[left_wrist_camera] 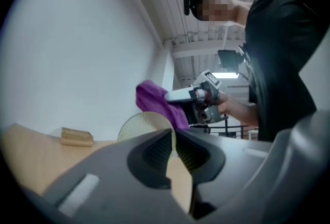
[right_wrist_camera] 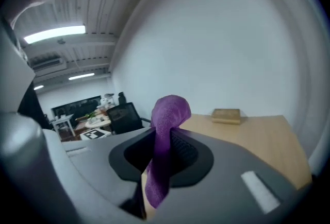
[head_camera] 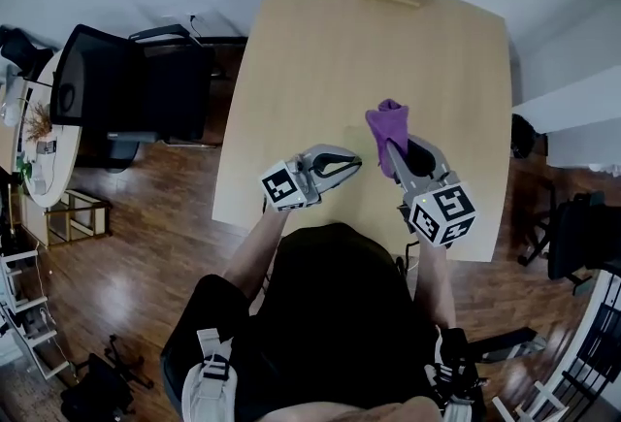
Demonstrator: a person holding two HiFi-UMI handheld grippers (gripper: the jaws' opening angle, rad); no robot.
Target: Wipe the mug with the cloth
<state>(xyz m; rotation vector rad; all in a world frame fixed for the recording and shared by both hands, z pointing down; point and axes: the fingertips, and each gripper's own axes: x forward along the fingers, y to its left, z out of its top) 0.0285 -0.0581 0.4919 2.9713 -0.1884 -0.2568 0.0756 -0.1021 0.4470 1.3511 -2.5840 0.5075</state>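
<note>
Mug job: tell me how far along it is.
Done: the right claw is clamped on the purple cloth. The left claw grips the edge of a pale round thing, apparently the mug. Both are held above the table.
In hand: cloth and mug are close together, but apart in the head view.
Left: the wiping itself; no view shows the cloth on the mug.
</note>
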